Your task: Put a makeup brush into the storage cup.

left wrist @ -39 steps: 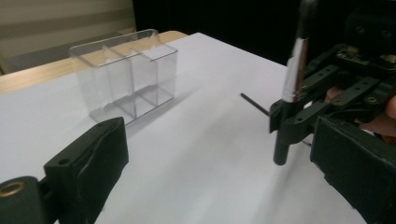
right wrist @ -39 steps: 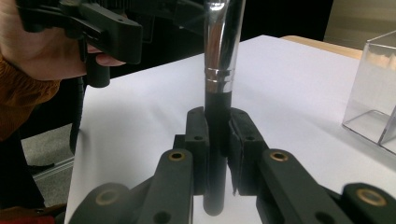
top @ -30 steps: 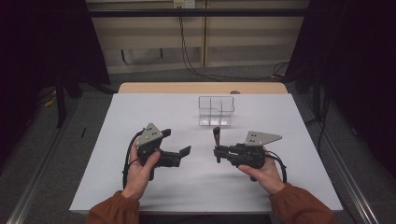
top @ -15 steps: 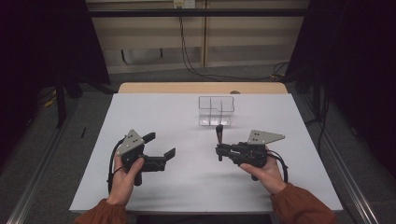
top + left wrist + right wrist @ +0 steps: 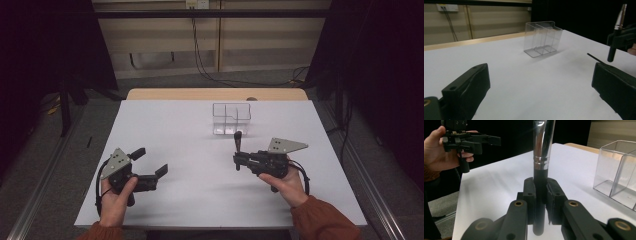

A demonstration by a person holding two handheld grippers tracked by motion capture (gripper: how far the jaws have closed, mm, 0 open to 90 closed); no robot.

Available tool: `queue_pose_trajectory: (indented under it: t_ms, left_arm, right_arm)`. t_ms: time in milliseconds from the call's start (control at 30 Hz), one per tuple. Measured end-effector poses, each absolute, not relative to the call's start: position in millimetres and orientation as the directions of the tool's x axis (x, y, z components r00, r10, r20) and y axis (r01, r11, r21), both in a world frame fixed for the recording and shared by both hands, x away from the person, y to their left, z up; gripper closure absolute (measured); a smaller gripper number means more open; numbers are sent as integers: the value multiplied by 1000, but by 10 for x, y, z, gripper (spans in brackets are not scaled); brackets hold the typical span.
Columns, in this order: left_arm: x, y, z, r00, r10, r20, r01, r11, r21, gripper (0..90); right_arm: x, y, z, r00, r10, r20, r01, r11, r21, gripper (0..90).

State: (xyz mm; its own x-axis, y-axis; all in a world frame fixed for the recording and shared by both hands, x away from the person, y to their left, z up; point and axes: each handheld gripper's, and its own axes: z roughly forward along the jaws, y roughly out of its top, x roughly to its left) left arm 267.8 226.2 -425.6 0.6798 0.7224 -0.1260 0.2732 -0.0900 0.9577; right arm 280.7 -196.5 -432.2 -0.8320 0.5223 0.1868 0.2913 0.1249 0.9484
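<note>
My right gripper (image 5: 239, 161) (image 5: 540, 187) is shut on the black handle of a brush (image 5: 238, 142) (image 5: 543, 145) with a silver ferrule, holding it upright just in front of a clear compartment box (image 5: 231, 119) (image 5: 619, 172). The left gripper (image 5: 150, 161) (image 5: 540, 72) hovers low over the white table's (image 5: 190, 145) near left part, jaws wide apart with nothing between them. In the left gripper view the clear box (image 5: 542, 37) stands ahead and the held brush (image 5: 615, 37) is at the far right. The right gripper view has the left gripper (image 5: 486, 141) at its upper left.
The white table surface ends in a wooden strip (image 5: 215, 94) at the far edge. Metal rails (image 5: 370, 185) run along both sides of the table. Cables (image 5: 200, 55) hang down the wall behind.
The left hand has carried its open gripper to the left and nearer to the table's front edge. The right gripper and its brush have stayed put.
</note>
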Motion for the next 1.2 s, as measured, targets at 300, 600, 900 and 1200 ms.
queue_pose_trajectory:
  t_ms: [300, 600, 900, 1200]
  left_arm:
    - [2625, 2365, -4295, 677, 728, -108, 248, -88, 965, 18]
    - [2578, 2370, -4337, 681, 727, -93, 252, -113, 961, 18]
    - [2568, 2381, -4339, 673, 735, -81, 245, -119, 962, 18]
    - [2528, 2417, -4347, 655, 752, -79, 245, -111, 963, 18]
  right_arm:
    - [2823, -2020, -4287, -820, 543, 178, 281, 112, 953, 794]
    - [2891, -2094, -4248, -803, 570, 174, 274, 94, 957, 795]
    - [3023, -2119, -4155, -793, 591, 149, 248, 90, 965, 794]
    - [3183, -2217, -4012, -767, 628, 136, 228, 68, 971, 794]
